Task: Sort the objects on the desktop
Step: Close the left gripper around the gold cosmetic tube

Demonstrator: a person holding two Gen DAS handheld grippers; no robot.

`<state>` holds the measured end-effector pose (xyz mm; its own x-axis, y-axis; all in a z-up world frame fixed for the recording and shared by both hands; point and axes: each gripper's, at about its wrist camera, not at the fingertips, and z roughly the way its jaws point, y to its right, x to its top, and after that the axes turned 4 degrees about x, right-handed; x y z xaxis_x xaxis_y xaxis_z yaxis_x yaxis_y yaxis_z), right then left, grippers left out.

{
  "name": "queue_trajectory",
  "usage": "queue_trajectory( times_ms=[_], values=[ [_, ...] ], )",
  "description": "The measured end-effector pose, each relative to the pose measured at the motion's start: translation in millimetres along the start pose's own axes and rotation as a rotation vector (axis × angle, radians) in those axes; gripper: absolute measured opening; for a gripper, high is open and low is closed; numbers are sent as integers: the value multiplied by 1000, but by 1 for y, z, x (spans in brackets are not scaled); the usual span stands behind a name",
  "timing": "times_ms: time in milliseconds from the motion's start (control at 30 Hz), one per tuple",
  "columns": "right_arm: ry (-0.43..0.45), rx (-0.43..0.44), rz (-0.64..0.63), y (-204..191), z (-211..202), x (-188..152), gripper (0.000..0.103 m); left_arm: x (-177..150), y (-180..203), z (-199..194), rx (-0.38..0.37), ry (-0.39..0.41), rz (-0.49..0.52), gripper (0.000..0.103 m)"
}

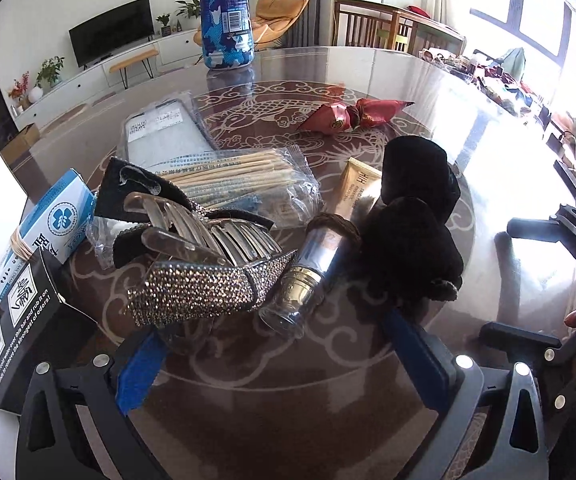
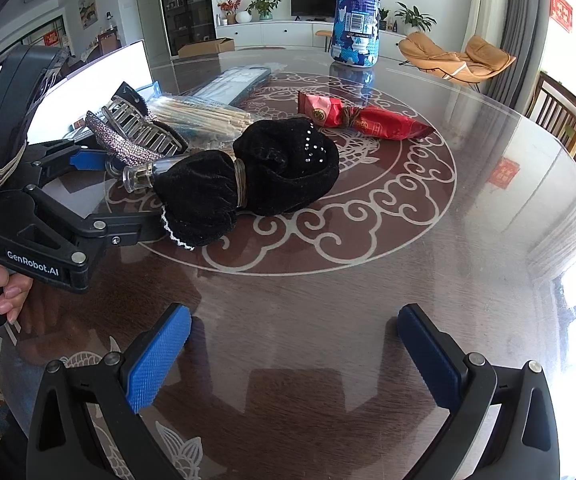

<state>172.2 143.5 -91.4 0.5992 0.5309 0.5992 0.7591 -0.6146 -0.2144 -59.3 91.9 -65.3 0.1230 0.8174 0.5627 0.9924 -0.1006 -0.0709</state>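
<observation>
Desktop objects [image 1: 216,248] clutter a glossy patterned table [image 2: 368,300] in a living room; both grippers' jaws gape, empty.

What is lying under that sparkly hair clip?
The rhinestone hair clip rests partly on a bag of wooden sticks and against a small glass bottle. Whatever is directly beneath it stays hidden.

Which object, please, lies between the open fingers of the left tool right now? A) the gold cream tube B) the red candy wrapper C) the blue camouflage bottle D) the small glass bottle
D: the small glass bottle lies between the spread fingers of the left tool, next to the rhinestone hair claw; the other three sit farther back on the table.
</observation>
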Motion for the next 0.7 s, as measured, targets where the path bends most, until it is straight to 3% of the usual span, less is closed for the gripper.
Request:
queue_trajectory(
  times_ms=[200,367,467,533,633,700],
  values=[
    [2,-5,5,0,0,0,103,-21,-1,-15,33,-2,-42,103],
    [-22,-5,33,3,5,9,103,-28,-20,-18,106,-3,-172,103],
    [1,155,181,12,4,26,103,-27,-18,-16,116,-7,-161,103],
    [57,203,276,16,-1,38,103,-26,-18,-16,114,-6,-160,103],
    [91,172,312,12,8,63,103,-26,-18,-16,114,-6,-160,103],
    [34,123,286,6,28,77,103,-26,-19,-16,113,-6,-161,103]
  ],
)
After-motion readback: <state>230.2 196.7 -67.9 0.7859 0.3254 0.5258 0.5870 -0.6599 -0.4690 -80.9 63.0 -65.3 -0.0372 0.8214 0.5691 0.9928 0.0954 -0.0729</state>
